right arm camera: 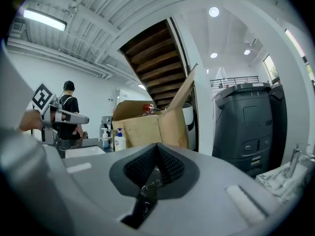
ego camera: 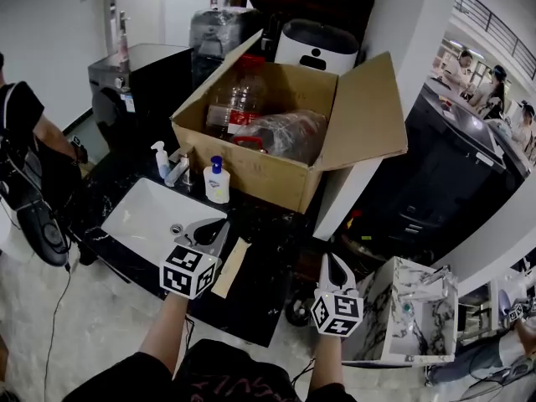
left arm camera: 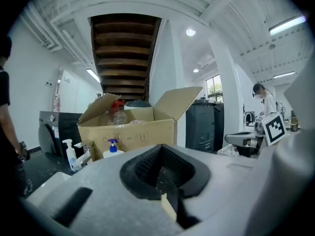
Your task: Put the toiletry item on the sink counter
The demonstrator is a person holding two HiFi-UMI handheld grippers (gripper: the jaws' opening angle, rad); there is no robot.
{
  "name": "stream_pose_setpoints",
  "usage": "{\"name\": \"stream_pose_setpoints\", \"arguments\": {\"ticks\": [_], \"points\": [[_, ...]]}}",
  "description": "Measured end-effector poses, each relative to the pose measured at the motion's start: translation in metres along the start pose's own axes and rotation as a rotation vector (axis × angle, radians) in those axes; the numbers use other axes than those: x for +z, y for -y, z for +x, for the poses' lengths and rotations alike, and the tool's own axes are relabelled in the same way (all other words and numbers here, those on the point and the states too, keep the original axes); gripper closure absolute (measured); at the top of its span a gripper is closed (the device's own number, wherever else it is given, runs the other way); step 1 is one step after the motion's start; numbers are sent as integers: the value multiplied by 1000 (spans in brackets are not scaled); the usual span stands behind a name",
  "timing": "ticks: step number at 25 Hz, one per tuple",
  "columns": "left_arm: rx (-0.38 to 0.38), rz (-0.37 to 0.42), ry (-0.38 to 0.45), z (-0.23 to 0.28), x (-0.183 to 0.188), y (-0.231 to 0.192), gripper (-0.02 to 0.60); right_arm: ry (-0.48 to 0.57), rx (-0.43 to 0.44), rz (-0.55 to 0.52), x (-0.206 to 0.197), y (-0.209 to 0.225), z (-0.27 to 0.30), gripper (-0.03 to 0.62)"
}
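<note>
On the black sink counter (ego camera: 266, 285), a white pump bottle with a blue cap (ego camera: 217, 181) stands in front of an open cardboard box (ego camera: 276, 170). A smaller white pump bottle (ego camera: 161, 159) stands by the faucet (ego camera: 178, 171). The box holds a clear plastic bottle with a red label (ego camera: 239, 103) and a plastic-wrapped bundle (ego camera: 286, 134). My left gripper (ego camera: 209, 229) hovers over the near right corner of the white basin (ego camera: 146, 216), shut and empty. My right gripper (ego camera: 335, 268) hangs past the counter's right end, also shut and empty. The left gripper view shows the blue-capped bottle (left arm camera: 113, 149) ahead.
A flat cardboard strip (ego camera: 230, 266) lies on the counter beside the left gripper. A person in black (ego camera: 25, 141) stands at the left. A white appliance (ego camera: 316, 47) sits behind the box. A marble-patterned open box (ego camera: 410, 308) is at the lower right.
</note>
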State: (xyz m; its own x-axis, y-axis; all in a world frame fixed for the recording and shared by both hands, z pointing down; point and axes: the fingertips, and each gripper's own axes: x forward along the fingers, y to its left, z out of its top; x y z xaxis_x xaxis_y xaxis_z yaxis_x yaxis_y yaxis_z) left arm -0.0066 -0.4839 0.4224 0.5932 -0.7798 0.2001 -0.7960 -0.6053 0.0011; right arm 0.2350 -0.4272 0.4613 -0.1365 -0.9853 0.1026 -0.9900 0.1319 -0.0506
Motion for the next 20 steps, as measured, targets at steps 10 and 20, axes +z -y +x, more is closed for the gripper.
{"name": "stream_pose_setpoints", "arguments": {"ticks": [10, 20], "points": [[18, 31, 63, -12, 21, 2, 581, 4, -10, 9, -5, 6, -13, 582], [9, 31, 83, -12, 26, 6, 581, -8, -30, 7, -7, 13, -19, 583]]}}
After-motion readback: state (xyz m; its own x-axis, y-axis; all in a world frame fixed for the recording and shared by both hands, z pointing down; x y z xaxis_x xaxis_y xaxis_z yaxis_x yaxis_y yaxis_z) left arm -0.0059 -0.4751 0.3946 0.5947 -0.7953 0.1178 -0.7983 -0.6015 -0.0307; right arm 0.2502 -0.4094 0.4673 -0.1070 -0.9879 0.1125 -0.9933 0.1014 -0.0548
